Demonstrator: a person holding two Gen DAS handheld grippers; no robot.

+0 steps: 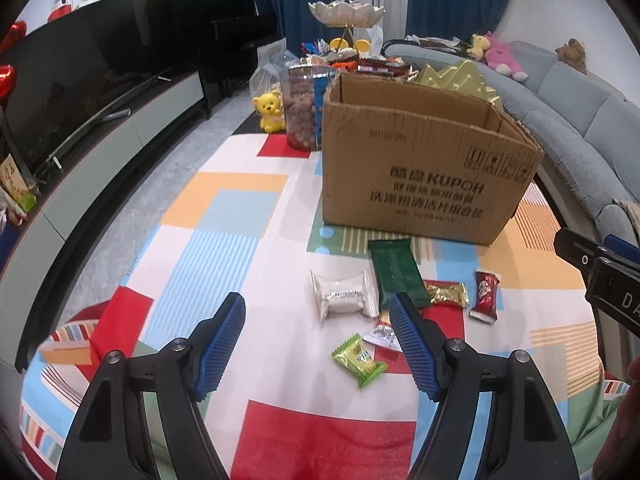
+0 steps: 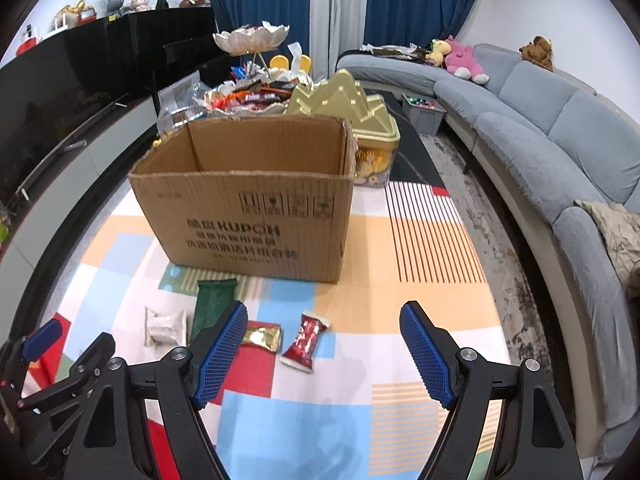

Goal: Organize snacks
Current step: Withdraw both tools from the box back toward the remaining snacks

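An open brown cardboard box with dark print on its near wall stands on the patchwork tablecloth, ahead of both pairs of jaws; as far as its inside shows, nothing lies in it. The loose snacks lie between the box and the jaws.

In the left wrist view, the long dark green packet lies just in front of the box, its near end hidden behind the right-hand blue pad. Left of it is a silver-white wrapped biscuit roll. Beyond the right-hand pad lie a small gold sweet and a red-and-white wrapped candy. Between the pads, nearer the right one, lies a light green sachet, with a red-and-white wrapper just beyond it, partly covered by that pad.

The left gripper stands released, pads well apart and touching nothing. The right gripper is likewise spread wide and empty; in its view the red candy lies between its pads towards the left one, the gold sweet is just beside the left pad, and the green packet and biscuit roll lie further left.

Behind the box stand a clear jar of brown nuts, a yellow bear figure, a gold mountain-shaped tin and a heaped tiered snack dish. A grey sofa curves along the right, a dark television cabinet along the left.
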